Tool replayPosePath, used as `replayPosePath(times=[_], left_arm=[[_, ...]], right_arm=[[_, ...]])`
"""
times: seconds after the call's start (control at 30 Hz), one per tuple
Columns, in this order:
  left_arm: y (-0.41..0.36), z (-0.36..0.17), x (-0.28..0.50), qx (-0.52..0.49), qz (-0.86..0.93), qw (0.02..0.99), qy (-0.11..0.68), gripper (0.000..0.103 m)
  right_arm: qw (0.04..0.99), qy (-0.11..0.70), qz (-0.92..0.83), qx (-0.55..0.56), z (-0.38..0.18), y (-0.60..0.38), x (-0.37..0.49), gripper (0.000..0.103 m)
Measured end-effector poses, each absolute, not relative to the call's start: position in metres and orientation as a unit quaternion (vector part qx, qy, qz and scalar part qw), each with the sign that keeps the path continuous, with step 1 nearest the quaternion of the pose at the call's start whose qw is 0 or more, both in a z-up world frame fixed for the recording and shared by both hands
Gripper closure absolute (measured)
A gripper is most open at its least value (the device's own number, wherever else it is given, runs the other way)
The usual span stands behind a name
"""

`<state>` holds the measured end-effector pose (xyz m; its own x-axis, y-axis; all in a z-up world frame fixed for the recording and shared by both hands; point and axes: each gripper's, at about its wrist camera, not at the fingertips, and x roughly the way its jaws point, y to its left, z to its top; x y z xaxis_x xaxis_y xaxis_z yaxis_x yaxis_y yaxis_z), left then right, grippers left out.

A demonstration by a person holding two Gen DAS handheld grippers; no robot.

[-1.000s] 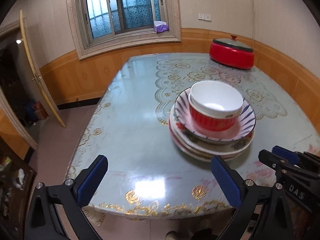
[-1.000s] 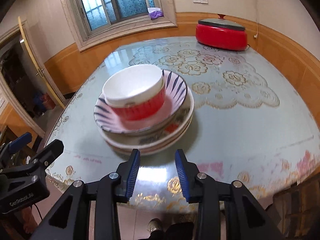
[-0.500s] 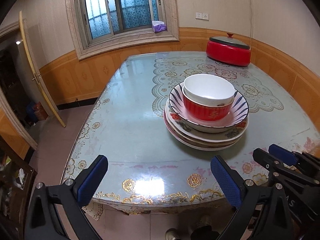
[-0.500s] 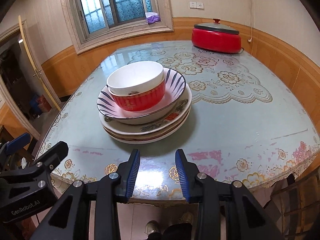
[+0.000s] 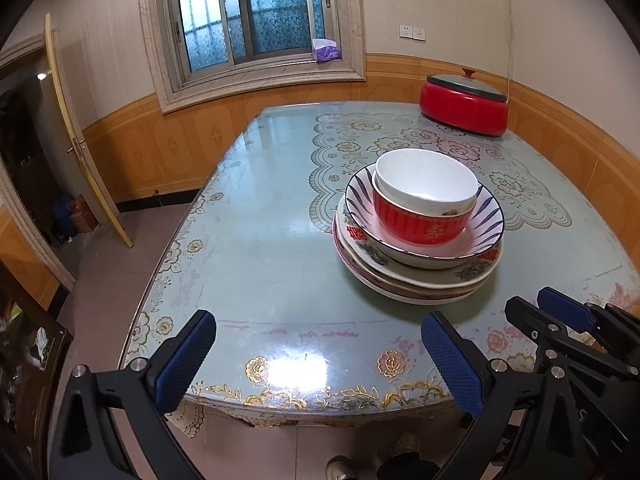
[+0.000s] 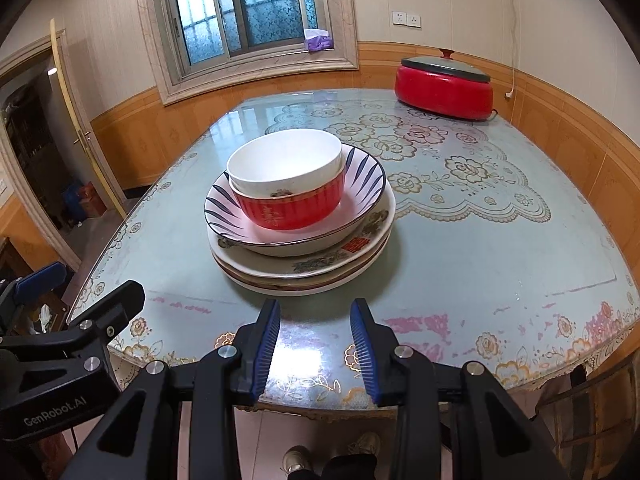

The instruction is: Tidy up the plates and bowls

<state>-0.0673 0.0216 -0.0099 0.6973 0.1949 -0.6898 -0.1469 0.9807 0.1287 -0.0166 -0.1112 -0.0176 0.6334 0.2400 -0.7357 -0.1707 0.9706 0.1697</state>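
At the far left, an open wooden door [image 5: 82, 148] and bare floor give free room beside the desk's left edge. The left tongs [image 5: 320, 356] hover off the near rim of the pale blue, glass-topped desk [image 5: 256, 240] with gold flower trim, their blue pads spread wide and holding nothing. The bare desk surface ahead of them is wide and free, a likely spot to set dishes out.

Right of that stands the task's pile: a plain white ceramic bowl [image 6: 286, 162] nests in a red ribbed bowl [image 6: 292, 210], which sits in a shallow bowl with dark blue stripes [image 6: 364, 172], all on a stack of flower-printed plates [image 6: 312, 272]. Nesting small into large keeps the pile compact and steady, though the white bowl sits off-centre, toward the left in the right wrist view. The pile lies well in from every edge, near the front half of the desk.

The right tongs [image 6: 316, 340] hang over the near rim, aimed at the pile, their jaws partly apart with nothing between them; the gap looks suited to a bowl's rim. Far right at the back, a red lidded electric pot [image 6: 444, 88] stands by the wall, well apart, so the lace-patterned right side stays open too.
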Motion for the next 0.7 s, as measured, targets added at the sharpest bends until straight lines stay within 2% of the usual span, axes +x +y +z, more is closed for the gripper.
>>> replayPosePath(times=[0.7], left_arm=[[0.0270,-0.0168,-0.0576,0.029,0.095,0.914,0.393,0.000]], right_arm=[[0.901,0.417,0.112,0.046,-0.0186,-0.1085,-0.0123,0.067]])
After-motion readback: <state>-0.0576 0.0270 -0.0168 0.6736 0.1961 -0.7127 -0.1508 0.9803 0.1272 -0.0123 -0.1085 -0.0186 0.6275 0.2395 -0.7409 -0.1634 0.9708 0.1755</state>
